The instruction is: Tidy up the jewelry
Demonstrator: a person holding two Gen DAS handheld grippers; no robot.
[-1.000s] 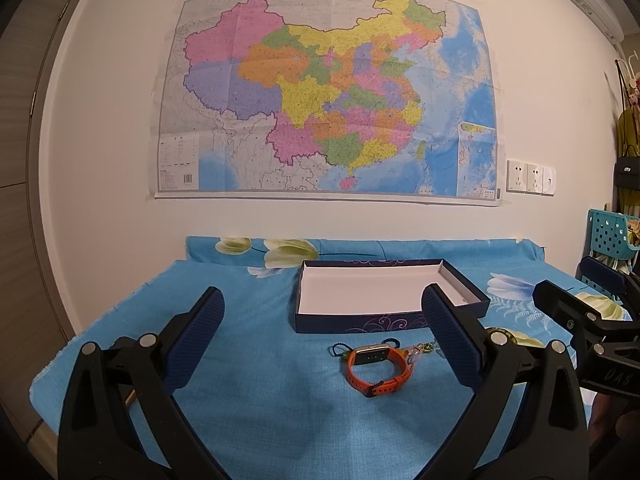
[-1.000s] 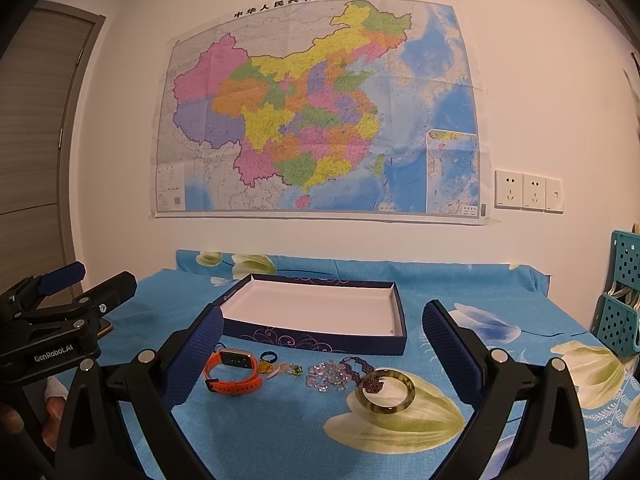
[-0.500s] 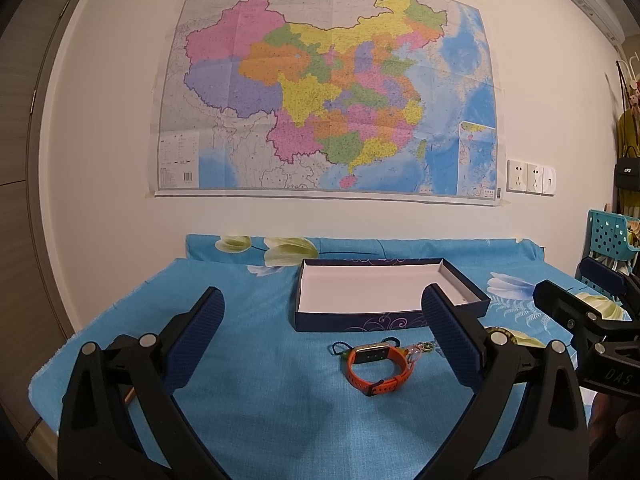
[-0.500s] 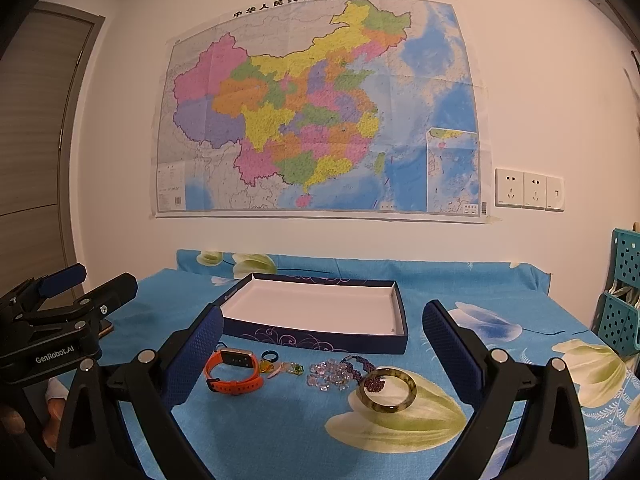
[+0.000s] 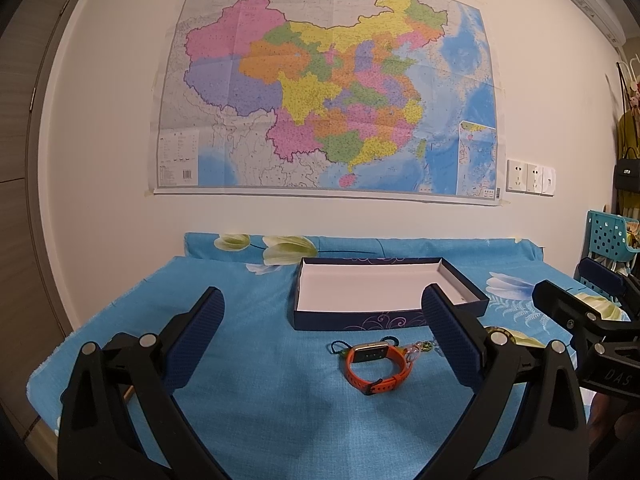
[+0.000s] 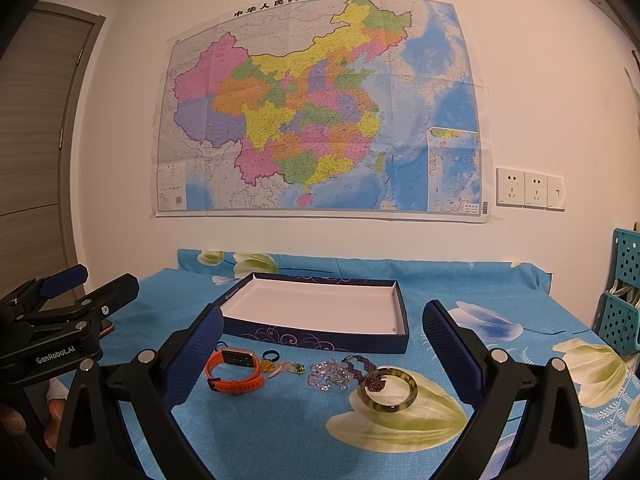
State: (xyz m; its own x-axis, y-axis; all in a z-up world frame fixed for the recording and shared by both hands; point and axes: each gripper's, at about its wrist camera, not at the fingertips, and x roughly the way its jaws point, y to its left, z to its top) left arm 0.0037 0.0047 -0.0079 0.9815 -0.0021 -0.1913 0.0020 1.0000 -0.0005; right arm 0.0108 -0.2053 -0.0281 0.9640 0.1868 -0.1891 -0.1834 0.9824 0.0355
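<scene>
A dark blue box (image 5: 384, 312) with a white inside stands open on the blue flowered cloth; it also shows in the right wrist view (image 6: 320, 334). In front of it lie an orange watch (image 5: 378, 366) (image 6: 234, 372), a small black ring (image 6: 270, 356), a glassy charm (image 6: 286, 367), clear beads (image 6: 330, 372), a purple bead bracelet (image 6: 366, 368) and a greenish bangle (image 6: 389, 390). My left gripper (image 5: 322, 332) is open and empty, above the cloth short of the watch. My right gripper (image 6: 322, 344) is open and empty, short of the jewelry row.
A large map (image 5: 328, 88) hangs on the wall behind the table. Teal plastic baskets (image 6: 624, 300) stand at the right. A wooden door (image 6: 32, 120) is at the left. The table's left edge (image 5: 44, 364) drops off near the left gripper.
Both views have barely shifted. Both grippers stay open and the jewelry lies where it was.
</scene>
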